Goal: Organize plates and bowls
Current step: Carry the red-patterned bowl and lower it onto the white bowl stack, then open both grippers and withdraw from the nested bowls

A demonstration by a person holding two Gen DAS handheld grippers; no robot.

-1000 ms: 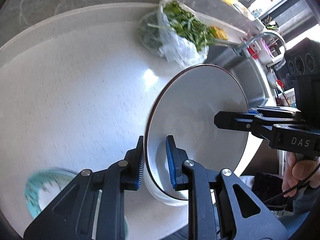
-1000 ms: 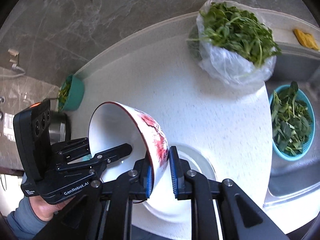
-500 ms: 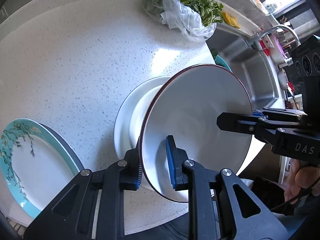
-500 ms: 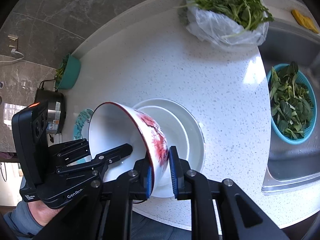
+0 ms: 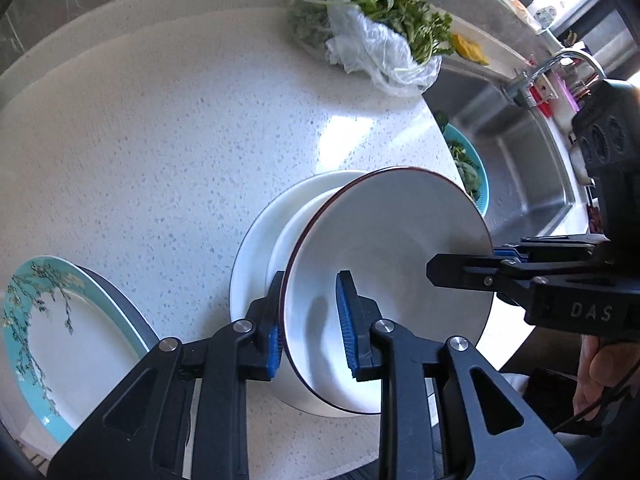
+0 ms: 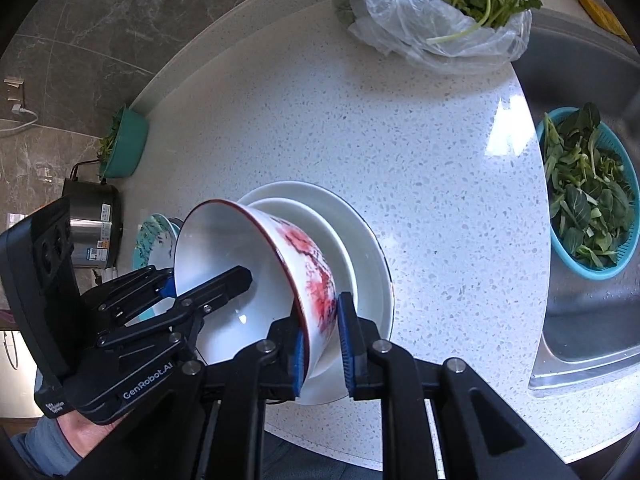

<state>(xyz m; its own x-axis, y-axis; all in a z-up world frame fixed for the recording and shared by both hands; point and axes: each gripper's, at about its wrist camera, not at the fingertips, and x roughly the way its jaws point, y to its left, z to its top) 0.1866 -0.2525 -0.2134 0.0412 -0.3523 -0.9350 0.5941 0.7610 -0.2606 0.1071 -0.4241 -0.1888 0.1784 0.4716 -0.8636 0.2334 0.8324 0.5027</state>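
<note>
left gripper [image 5: 310,316] low in the centre of its own frame, blue pads straddling the near rim of the bowl [image 5: 384,280] — one finger outside, one inside, clamped on the wall. right gripper [image 6: 320,338] at the bottom centre of its view does the same on the opposite rim, pads pinching the red-painted side of the bowl [image 6: 256,276]. so both are grasping the one bowl, and it hangs tilted, mouth turned toward the left gripper's camera. in the left view the right gripper [image 5: 496,258] reaches in from the right edge; in the right view the left gripper [image 6: 172,284] comes in from the lower left.

the bowl sits just above a white plate [image 5: 256,248] with a smaller white dish nested in it, mid-frame — whether the bowl's base touches the dish, can't tell. the plate [image 6: 372,264] lies on the speckled counter [image 6: 360,128].

lower left of the left view, a teal-rimmed plate [image 5: 60,332] with a branch pattern. upper right, a bag of greens [image 5: 380,36]. right edge of the right view, a blue basket [image 6: 588,196] of leaves in the sink [image 6: 580,344]. far left, a steel pot [image 6: 94,224] and a green tub [image 6: 124,148].
</note>
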